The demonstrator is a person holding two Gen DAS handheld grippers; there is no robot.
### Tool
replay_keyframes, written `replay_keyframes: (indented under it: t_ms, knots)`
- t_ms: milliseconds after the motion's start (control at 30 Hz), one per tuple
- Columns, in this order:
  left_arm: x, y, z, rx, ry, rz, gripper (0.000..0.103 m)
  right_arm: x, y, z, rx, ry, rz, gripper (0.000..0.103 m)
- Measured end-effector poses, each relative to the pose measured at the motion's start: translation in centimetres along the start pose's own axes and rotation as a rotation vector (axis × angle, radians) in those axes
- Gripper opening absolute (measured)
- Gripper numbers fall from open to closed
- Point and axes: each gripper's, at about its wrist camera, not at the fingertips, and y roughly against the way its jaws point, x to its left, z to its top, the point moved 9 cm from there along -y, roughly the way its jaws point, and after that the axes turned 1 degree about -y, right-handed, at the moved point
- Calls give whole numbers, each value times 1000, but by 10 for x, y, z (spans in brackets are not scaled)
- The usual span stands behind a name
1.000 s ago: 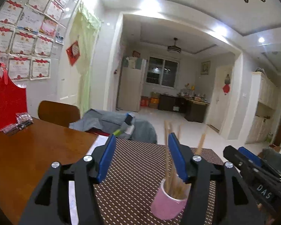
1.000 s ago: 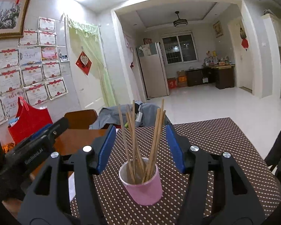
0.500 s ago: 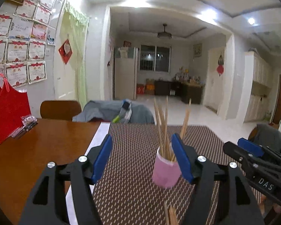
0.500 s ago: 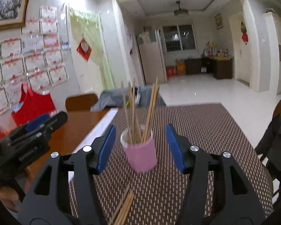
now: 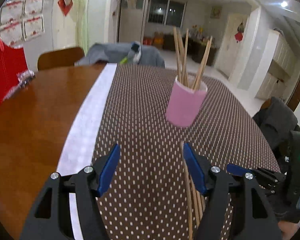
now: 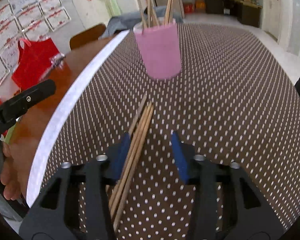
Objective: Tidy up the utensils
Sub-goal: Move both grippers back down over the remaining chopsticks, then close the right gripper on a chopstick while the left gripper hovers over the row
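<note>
A pink cup stands on the brown dotted tablecloth with several wooden chopsticks upright in it. Nearer to me, a few loose chopsticks lie flat on the cloth. My right gripper points down over them. Its jaws are closing with the bundle between them, against the left finger; the right pad is clear of it. My left gripper is open, and the chopstick tips lie just inside its right finger. Each gripper shows in the other's view: the right gripper, the left gripper.
Bare wooden table lies left of the cloth's white border. A red bag stands at the far left. A chair back and grey clothing are behind the table, a dark jacket at the right.
Both grippers have tipped down toward the cloth and come lower. The loose chopsticks have come into view between the fingers. The right jaws have narrowed; the left have widened slightly.
</note>
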Motion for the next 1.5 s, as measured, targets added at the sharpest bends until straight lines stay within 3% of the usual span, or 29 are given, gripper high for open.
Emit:
replay_keyframes:
  t_ms: [400, 800, 1300, 1500]
  knots:
    - [-1, -5, -26, 59, -7, -9, 65, 8, -26, -30, 115, 18, -29, 31]
    - [8, -15, -32, 97, 22, -1, 65, 17, -35, -21, 100, 84, -98, 30]
    - [7, -24, -38, 125, 4, 7, 65, 22, -34, -28, 126, 126, -88, 30]
    - [6, -27, -42, 140, -10, 7, 65, 18, -33, -28, 132, 142, -122, 30]
